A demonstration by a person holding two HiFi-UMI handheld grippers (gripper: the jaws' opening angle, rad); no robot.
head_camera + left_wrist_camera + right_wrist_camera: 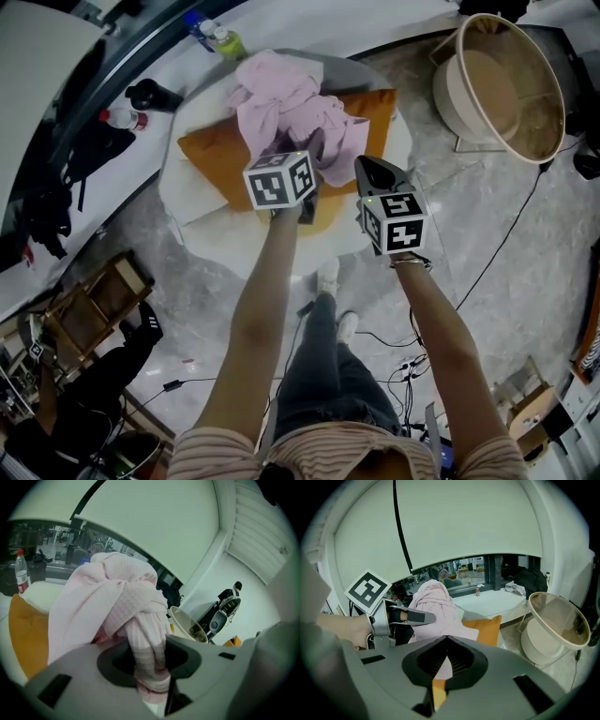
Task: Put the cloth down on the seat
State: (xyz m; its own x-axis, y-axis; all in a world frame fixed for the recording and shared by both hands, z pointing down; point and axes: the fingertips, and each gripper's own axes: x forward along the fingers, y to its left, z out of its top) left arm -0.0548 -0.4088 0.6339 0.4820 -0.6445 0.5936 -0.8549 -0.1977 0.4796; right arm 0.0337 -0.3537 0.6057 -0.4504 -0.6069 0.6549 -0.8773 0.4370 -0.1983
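A crumpled pink cloth (281, 98) lies heaped on an orange cushion (375, 112) that rests on the round white seat (197, 202). My left gripper (314, 152) reaches into the near edge of the heap. In the left gripper view a twisted fold of the pink cloth (108, 602) runs down through my left gripper (150, 663), pinched between the jaws. My right gripper (373, 171) hovers just right of it over the cushion's front edge, jaws together and empty. In the right gripper view, my right gripper (446, 644) points at the cushion (487, 627), with the cloth (436, 606) and left gripper (417, 617) to its left.
A round white wicker-lined basket chair (502, 84) stands at the right. Bottles (216, 37) and a black flask (150, 94) lie beyond the seat on the left. A wooden frame (94, 309) and a seated person (84, 394) are at lower left. Cables (506, 244) cross the floor.
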